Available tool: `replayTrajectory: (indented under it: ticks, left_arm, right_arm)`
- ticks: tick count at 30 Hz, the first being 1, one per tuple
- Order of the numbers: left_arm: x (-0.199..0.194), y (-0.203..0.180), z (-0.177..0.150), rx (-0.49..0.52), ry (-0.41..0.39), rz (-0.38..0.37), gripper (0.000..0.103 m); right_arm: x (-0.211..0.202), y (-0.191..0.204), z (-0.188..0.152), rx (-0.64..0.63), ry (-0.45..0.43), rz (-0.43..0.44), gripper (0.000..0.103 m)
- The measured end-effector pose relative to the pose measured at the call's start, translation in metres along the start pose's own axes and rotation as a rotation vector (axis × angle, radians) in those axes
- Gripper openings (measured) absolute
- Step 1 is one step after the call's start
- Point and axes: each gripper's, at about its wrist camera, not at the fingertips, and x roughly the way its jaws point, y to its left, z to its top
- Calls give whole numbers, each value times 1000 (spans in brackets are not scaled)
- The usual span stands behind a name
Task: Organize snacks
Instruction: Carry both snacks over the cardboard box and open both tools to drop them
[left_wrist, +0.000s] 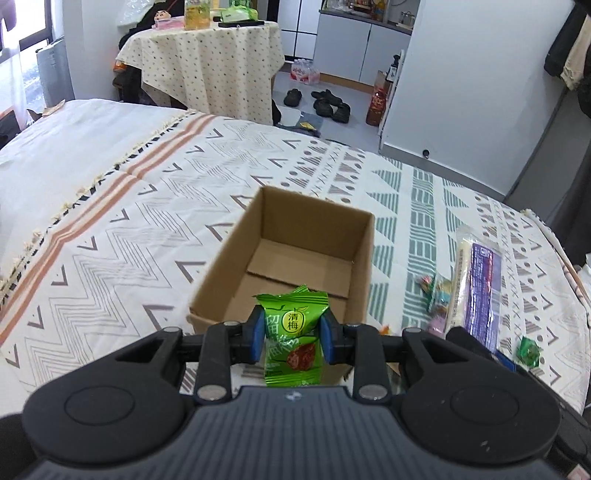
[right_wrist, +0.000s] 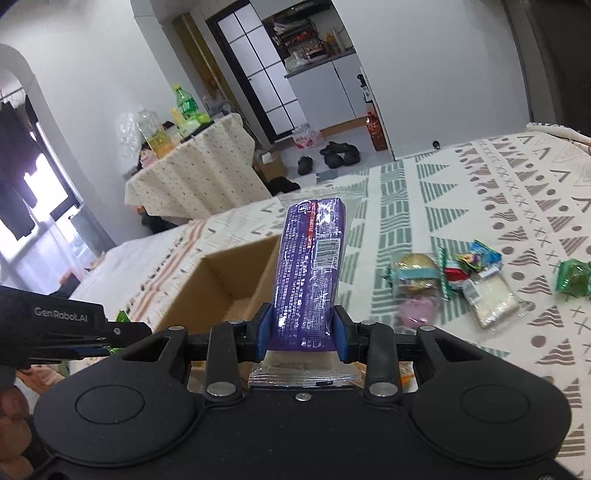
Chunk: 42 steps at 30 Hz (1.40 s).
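Note:
My left gripper (left_wrist: 291, 334) is shut on a small green plum-candy packet (left_wrist: 293, 332), held upright just in front of the near wall of an open, empty cardboard box (left_wrist: 360, 258) on the patterned bedspread. My right gripper (right_wrist: 303, 332) is shut on a long purple snack packet (right_wrist: 312, 266) that stands up from the blue pads, to the right of the same box (right_wrist: 218, 288). That purple packet (left_wrist: 480, 288) also shows at the right in the left wrist view. The left gripper's black body (right_wrist: 66, 328) appears at the left edge of the right wrist view.
Several small wrapped snacks (right_wrist: 454, 284) lie on the bedspread right of the box, with a green candy (right_wrist: 574, 282) farther right and another green candy (left_wrist: 528, 350) by the bed's edge. Beyond the bed stand a cloth-covered table (left_wrist: 207, 62) with bottles, shoes (left_wrist: 325, 101) on the floor, and cabinets.

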Motion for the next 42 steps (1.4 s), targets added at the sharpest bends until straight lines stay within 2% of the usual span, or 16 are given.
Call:
replayTrajectory:
  ticks: [11, 24, 28, 31, 35, 38, 39, 40, 42]
  left_arm:
    - [19, 21, 21, -30, -3, -4, 29]
    - [63, 37, 40, -38, 55, -24, 30]
    - [75, 39, 42, -41, 94, -7, 37]
    - [78, 42, 43, -56, 113, 1, 50]
    - [70, 41, 43, -38, 94, 30, 69]
    - [65, 41, 41, -40, 91, 57, 78]
    - [64, 41, 40, -45, 94, 62, 79]
    - [62, 42, 40, -50, 98, 67, 80]
    - [58, 40, 37, -52, 109, 76, 82]
  right_arm:
    - [17, 18, 2, 30, 16, 72, 34]
    - [54, 45, -1, 12, 64, 106, 34]
    - [64, 52, -3, -2, 79, 107, 34]
    - [67, 55, -3, -3, 88, 104, 34]
    - [68, 56, -2, -4, 82, 111, 35]
    - [66, 57, -2, -4, 69, 123, 44]
    - [64, 58, -2, -8, 68, 127, 53]
    - [61, 59, -2, -11, 60, 129, 57]
    - [54, 59, -1, -16, 42, 135, 59]
